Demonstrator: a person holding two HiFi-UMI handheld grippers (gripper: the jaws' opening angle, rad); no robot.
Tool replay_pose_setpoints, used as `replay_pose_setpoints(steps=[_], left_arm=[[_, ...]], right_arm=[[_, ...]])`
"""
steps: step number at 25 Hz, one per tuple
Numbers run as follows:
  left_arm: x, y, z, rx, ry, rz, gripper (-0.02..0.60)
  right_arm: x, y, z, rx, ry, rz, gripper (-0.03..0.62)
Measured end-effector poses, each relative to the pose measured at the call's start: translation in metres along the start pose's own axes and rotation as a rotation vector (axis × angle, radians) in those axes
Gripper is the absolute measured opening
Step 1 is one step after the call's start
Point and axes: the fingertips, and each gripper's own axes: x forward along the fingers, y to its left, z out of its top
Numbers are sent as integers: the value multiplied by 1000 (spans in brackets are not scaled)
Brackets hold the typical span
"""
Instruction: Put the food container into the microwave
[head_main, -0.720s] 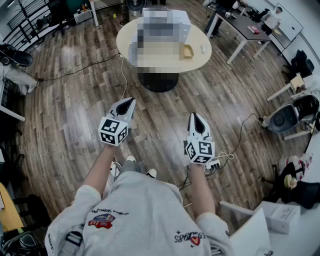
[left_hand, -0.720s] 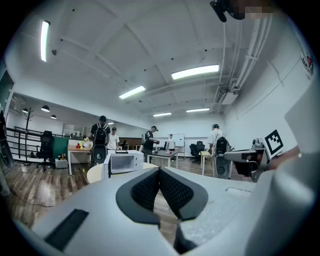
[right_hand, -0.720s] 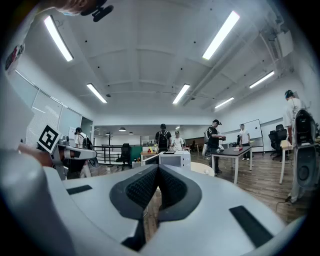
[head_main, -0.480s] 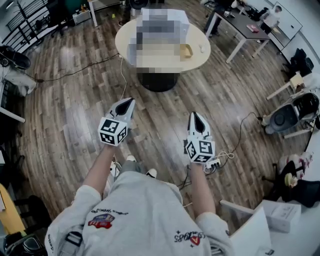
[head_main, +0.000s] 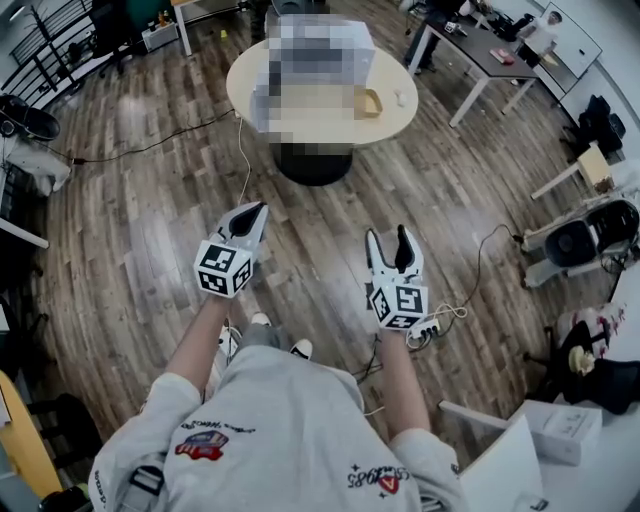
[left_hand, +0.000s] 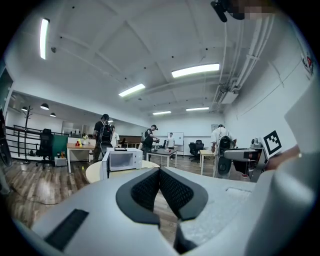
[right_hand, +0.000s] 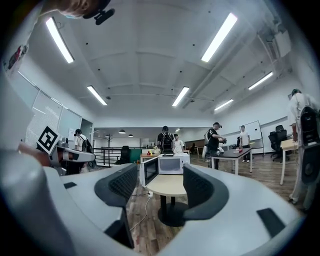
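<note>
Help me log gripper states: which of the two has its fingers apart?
The right gripper: its fingers stand apart, framing the distant microwave, while the left gripper has its pressed together.

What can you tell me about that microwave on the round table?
The microwave is a white box standing upright on a pale round table with a dark pedestal. Its door, which has a dark window, hangs open at the left in the right gripper view. A small dark flat thing lies on top.

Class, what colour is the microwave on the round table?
White. The microwave shows best in the right gripper view.
</note>
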Motion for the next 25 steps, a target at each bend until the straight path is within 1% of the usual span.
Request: replay_pose_setpoints(steps=[2,5,10,14,19,25], left_arm=[[-1,-1,0,-1,3,1,5],[-3,-1,0,-3,4,5,5],[-8,-5,-5,-11,13,16,5],[4,0,-5,-8,19,15,5],[40,14,-4,-12,17,6,5],[115,33,-2,-24,13,-35,5]], right_arm=[[-3,-2,3,-12,-12,-6,293],[-4,-1,4,-19,-13,-4,310],[-8,0,-2,-11,6,6,313],[3,-8,-3,-1,8,1,310],[28,-25,-5,-4,12,-7,308],[78,-65,-11,-4,36,-45,308]])
